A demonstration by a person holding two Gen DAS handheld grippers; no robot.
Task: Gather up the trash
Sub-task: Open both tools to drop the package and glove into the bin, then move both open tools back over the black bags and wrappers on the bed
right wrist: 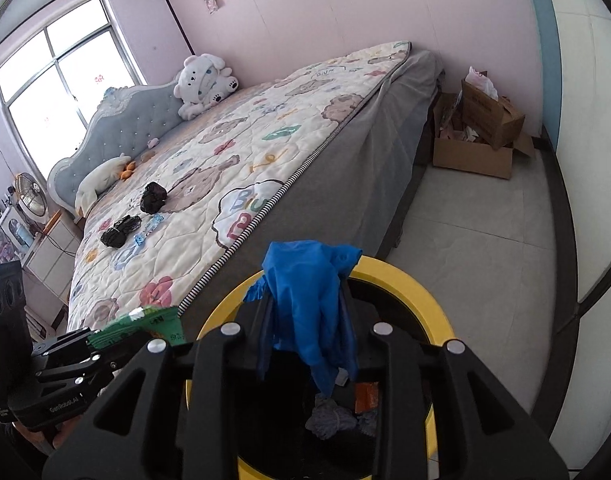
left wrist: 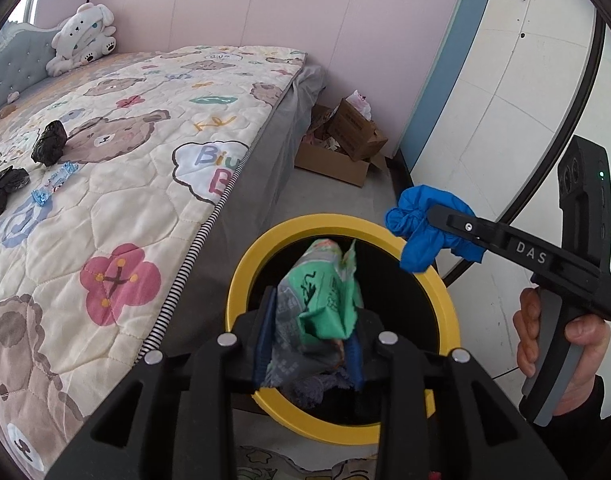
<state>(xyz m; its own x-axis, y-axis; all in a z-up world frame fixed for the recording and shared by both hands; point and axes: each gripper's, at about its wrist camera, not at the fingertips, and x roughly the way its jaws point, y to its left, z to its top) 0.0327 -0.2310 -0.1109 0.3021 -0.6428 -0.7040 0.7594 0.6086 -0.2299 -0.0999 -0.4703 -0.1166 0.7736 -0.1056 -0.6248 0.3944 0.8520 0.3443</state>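
Over the bin: both grippers hang above the yellow-rimmed trash bin [left wrist: 241, 280], each holding a piece of trash.
Green wrapper: a crumpled green and silver wrapper [left wrist: 321, 300] sits between the fingers of the left gripper [left wrist: 309, 344], directly above the bin's dark opening.
Left fingers: clenched on the green wrapper, pinching it from both sides.
Blue glove: a bunched blue glove [right wrist: 305, 292] hangs from the right gripper [right wrist: 307, 344], over the bin's rim on the far side.
Right fingers: closed tight on the blue glove; its loose end droops toward the inside of the bin.
Inside the bin: a grey wad [right wrist: 329, 418] and an orange scrap [right wrist: 365, 396] lie at the bottom.
Bin's place: on the floor [right wrist: 465, 240], just beside the foot corner of the bed [right wrist: 265, 152].
Trash left on the bed: two black crumpled bags [left wrist: 49, 142] [left wrist: 3, 190] and a clear blue-ended candy wrapper [left wrist: 53, 182] lie near each other on the quilt.
Further out: a white plush bear [left wrist: 85, 36] leans at the headboard; open cardboard boxes [left wrist: 345, 140] stand against the wall past the bed.
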